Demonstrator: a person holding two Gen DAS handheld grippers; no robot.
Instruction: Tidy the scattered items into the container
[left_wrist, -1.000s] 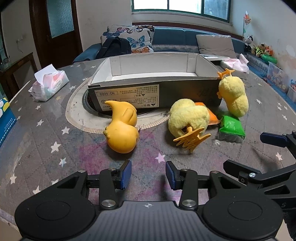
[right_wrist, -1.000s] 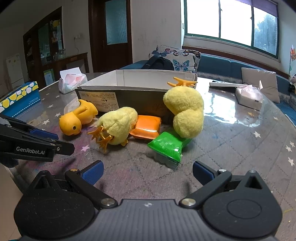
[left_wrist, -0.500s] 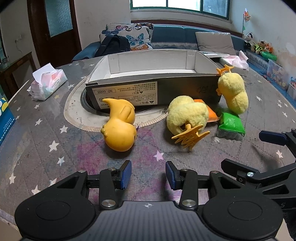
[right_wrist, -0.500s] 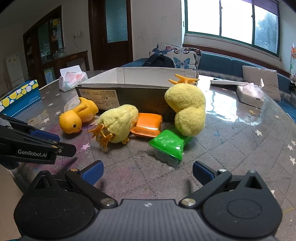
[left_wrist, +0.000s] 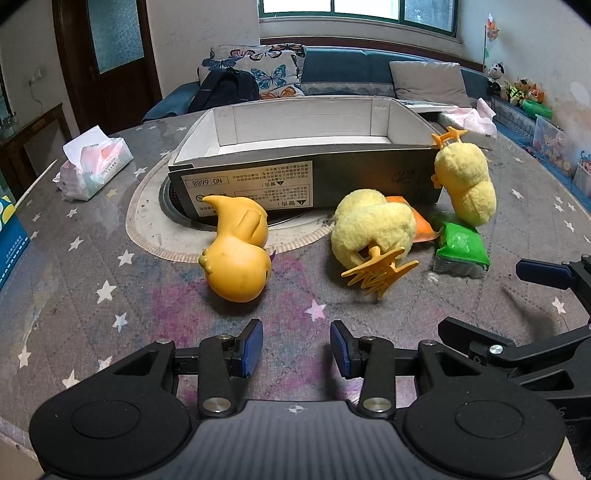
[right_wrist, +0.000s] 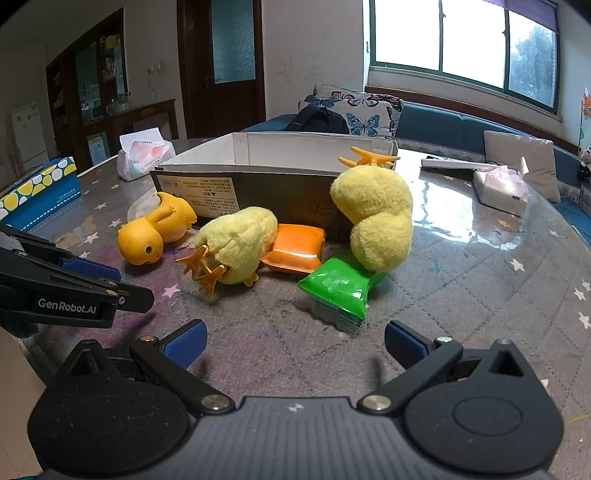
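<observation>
So nothing's been picked up yet, looks like the approach stage. Both tools hover low over the table (left_wrist: 74, 295) facing the mess. The left gripper (left_wrist: 296, 347) has its blue pads a modest gap apart, holding nothing, lined up roughly on the rubber duck (left_wrist: 236, 254) lying on its side just in front of the cardboard box (left_wrist: 295, 147). The right gripper (right_wrist: 295, 341) is spread much wider, also holding nothing, and points at the green packet (right_wrist: 338, 291).

Everything else is still out on the table: a plush chick (left_wrist: 373, 230) tipped over with its orange feet sticking out, an orange packet (right_wrist: 295, 249) wedged between it and the box wall, and a second plush chick (right_wrist: 373, 218) leaning head-down against the box corner, touching the green packet.

My guess for the next move: ease forward, close on the duck or the packet, then lift clear of the box rim and drop it in.

View differences: the left camera looks down into the box, whose visible part holds nothing. The right camera only gets the outer wall, but it shows the duck's face and the orange packet properly, which the left view mostly hides behind the chick.
</observation>
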